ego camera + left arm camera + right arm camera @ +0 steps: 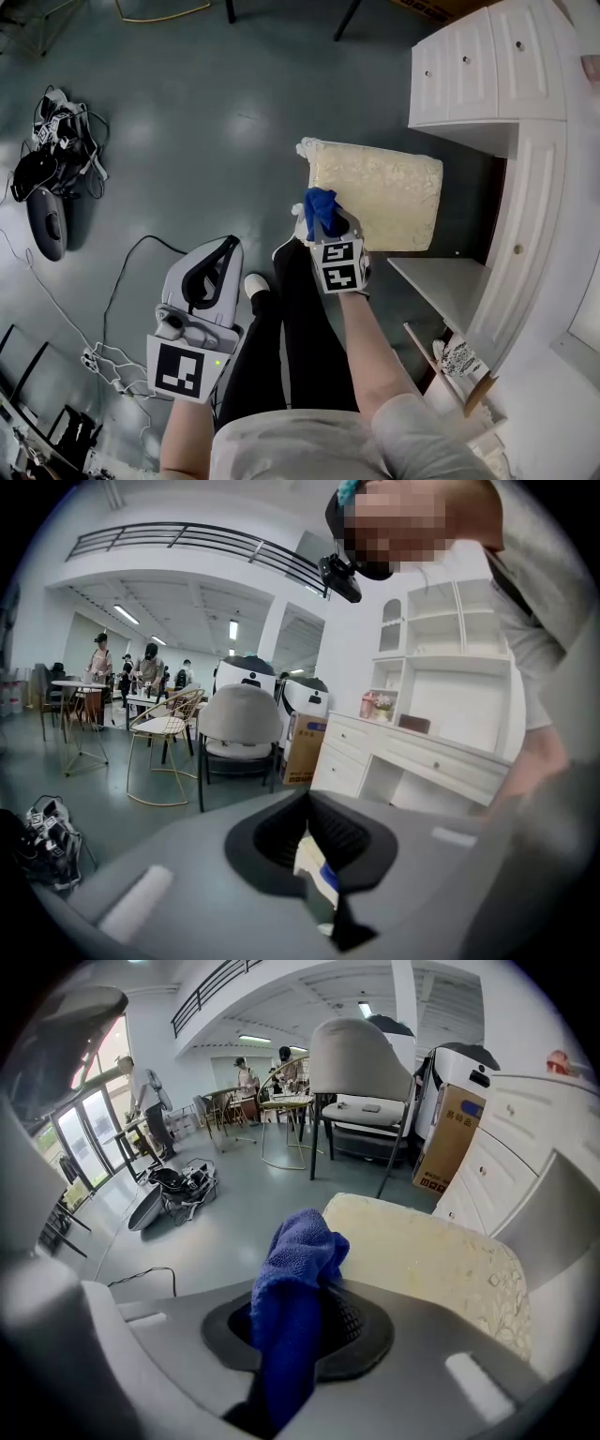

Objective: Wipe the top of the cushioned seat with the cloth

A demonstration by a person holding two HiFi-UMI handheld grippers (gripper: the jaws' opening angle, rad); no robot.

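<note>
Wiping step at its outset: cloth at the seat's near-left corner.

The right gripper (323,228) has its jaws clamped on the blue cloth (320,208), which sits over the near-left corner of the cream cushioned seat (389,192). Contact with the seat cannot be confirmed. The left gripper (221,255), jaws together and empty, hangs well left of the seat. Judgement: the next move calls for pressing the cloth down and sweeping across the seat top toward its far-right corner.

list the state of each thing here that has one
cloth, bunched, clamped at the seat's near left corner
seat, top bare apart from the cloth
right gripper, shut on cloth
left gripper, shut, empty, away from the seat
drawers, shut
</note>
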